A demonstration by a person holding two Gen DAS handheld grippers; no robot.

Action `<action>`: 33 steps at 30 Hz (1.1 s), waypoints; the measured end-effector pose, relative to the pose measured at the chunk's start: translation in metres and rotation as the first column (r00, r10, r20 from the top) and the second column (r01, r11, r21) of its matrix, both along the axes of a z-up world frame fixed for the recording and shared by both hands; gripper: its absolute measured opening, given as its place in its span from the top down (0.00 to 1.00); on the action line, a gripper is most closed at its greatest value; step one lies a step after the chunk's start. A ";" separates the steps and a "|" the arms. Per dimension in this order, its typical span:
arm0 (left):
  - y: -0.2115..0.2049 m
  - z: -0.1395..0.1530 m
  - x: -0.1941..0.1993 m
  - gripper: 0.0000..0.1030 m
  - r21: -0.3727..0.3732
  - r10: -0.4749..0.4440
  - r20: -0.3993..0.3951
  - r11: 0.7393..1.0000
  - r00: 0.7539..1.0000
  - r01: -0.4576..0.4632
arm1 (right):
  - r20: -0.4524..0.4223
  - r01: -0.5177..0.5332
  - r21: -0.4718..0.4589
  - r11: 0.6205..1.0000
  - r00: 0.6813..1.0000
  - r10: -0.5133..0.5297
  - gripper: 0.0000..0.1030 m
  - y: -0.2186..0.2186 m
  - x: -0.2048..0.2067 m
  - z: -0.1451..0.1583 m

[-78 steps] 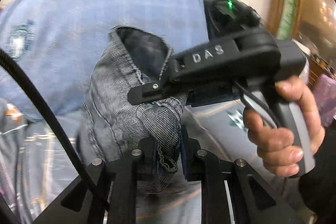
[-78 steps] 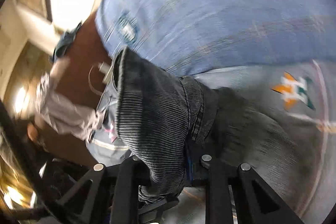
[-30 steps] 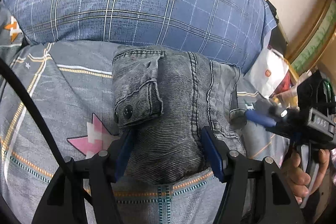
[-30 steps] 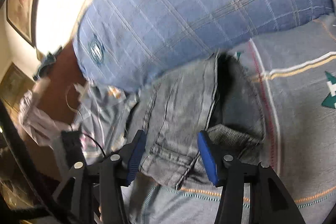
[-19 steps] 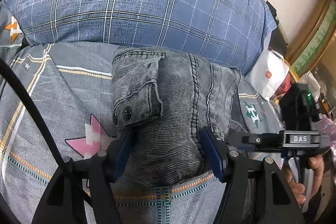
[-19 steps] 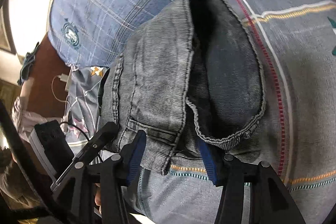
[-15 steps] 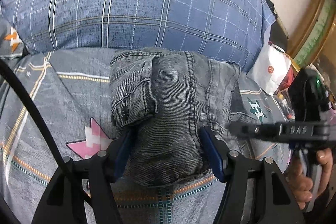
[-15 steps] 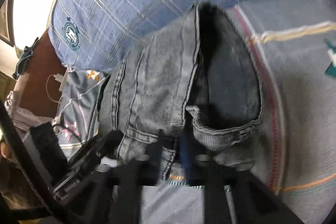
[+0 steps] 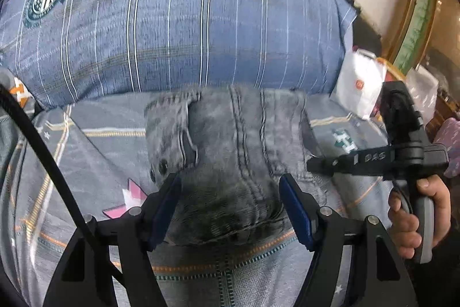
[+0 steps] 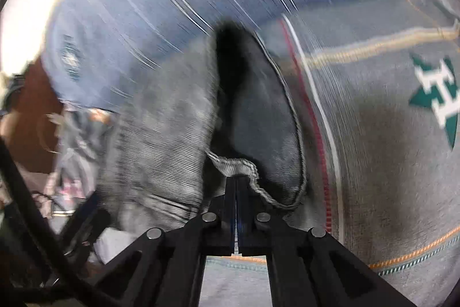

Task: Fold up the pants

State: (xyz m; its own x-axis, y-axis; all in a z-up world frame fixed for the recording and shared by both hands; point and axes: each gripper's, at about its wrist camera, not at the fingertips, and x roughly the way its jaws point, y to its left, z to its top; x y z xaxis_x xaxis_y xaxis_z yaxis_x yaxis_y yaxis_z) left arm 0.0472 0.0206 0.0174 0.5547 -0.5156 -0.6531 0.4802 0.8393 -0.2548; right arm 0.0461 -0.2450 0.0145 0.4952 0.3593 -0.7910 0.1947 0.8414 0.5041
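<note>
Two grippers working the folded grey pants (image 9: 230, 151), lying on the patterned bedsheet (image 9: 86, 163) against the blue plaid pillow (image 9: 172, 25). Left gripper (image 9: 230, 206) straddling the bundle, jaws spread wide. Right gripper (image 10: 235, 186) pinching a hem edge, jaws closed together.

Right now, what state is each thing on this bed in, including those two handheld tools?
pants: folded into a compact bundle, lying on the bedsheet.
left tool: open, fingers straddling the bundle.
right tool: shut on the pants' hem.
pillow: lying behind the pants.
white bag: upright beside the pillow.
</note>
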 end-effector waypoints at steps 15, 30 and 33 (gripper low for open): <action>0.044 -0.030 0.079 0.26 -0.151 0.127 -0.375 0.969 0.918 -0.196 | 0.014 0.123 0.262 0.957 0.991 -0.131 0.09 -0.040 0.001 -0.016; 0.040 -0.086 0.108 0.24 -0.352 -0.015 -0.551 0.911 0.834 -0.216 | 0.007 0.076 0.154 0.985 0.997 -0.078 0.12 -0.015 0.026 -0.033; 0.029 -0.070 0.101 0.50 -0.292 -0.002 -0.495 0.942 0.869 -0.164 | 0.022 0.057 -0.058 0.997 0.998 -0.055 0.40 0.010 0.030 -0.025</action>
